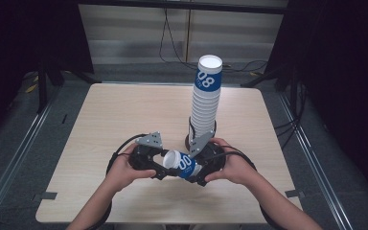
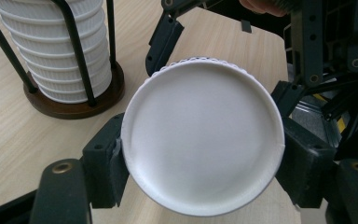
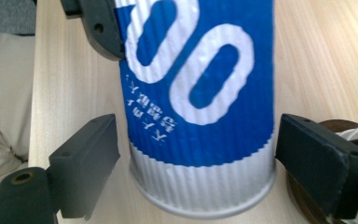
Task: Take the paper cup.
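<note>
High view shows a person's two hands meeting over the near middle of the bench [image 1: 124,110], each holding a claw, with a single paper cup [image 1: 182,164] lying on its side between them. The left claw [image 1: 160,163] is clamped on the cup at its base end; in the left gripper view the cup's round white bottom [image 2: 200,140] faces the camera, and the two black jaws press against its rim on either side. The right claw [image 1: 200,168] sits around the cup's blue-printed body, and its jaws stand apart: in the right gripper view the cup [image 3: 200,102] stands between the two pads with a clear gap on the left side, while on the right the pad looks just clear of the wall or barely brushing it, which is hard to tell from this angle. Behind the hands, a tall stack of cups [image 1: 206,98] rises from a wire holder on a dark round wooden base [image 2: 74,105], standing on the bench just beyond the right claw. The top cup of the stack carries the same blue band with white numerals.
</note>
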The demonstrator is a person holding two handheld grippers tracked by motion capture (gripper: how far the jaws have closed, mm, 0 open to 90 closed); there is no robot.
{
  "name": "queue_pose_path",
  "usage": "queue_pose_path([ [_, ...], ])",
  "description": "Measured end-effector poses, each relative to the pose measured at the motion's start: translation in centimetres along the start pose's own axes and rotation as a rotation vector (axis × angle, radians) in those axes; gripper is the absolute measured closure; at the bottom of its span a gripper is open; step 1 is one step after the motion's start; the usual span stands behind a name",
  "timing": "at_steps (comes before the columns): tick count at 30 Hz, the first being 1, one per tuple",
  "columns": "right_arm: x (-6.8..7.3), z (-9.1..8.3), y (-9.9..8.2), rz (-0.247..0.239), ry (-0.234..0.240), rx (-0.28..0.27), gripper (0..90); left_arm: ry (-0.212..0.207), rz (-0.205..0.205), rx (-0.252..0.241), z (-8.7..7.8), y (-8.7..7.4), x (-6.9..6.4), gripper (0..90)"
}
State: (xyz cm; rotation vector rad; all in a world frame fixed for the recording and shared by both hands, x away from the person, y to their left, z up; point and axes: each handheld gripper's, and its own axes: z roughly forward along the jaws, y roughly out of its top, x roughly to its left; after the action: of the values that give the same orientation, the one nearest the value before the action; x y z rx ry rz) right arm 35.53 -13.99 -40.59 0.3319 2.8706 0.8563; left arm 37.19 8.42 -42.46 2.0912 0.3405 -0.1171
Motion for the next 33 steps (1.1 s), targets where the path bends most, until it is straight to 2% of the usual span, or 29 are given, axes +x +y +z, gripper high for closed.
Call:
queue_pose_path([
  [2, -0.1, 0.0, -0.2, 0.002, -0.004, 0.000, 12.6, -0.001, -0.003, -0.001, 0.0, 0.0, 0.0, 28.7],
  [8, -0.2, -0.5, -0.8, 0.030, -0.010, -0.066, 12.6, 0.004, -0.014, -0.004, -0.2, -0.1, 0.2, 28.7],
  [17, -0.6, -0.8, -2.2, 0.109, -0.013, -0.174, 12.5, 0.007, -0.025, -0.004, -0.2, -0.4, 0.4, 28.6],
  [23, -0.7, -1.0, -3.0, 0.140, -0.014, -0.238, 12.5, 0.014, -0.028, -0.007, -0.5, -0.4, 0.5, 28.6],
  [33, -0.6, -1.2, -4.0, 0.168, -0.020, -0.287, 12.5, 0.010, -0.033, -0.002, -0.5, -0.5, 0.6, 28.6],
])
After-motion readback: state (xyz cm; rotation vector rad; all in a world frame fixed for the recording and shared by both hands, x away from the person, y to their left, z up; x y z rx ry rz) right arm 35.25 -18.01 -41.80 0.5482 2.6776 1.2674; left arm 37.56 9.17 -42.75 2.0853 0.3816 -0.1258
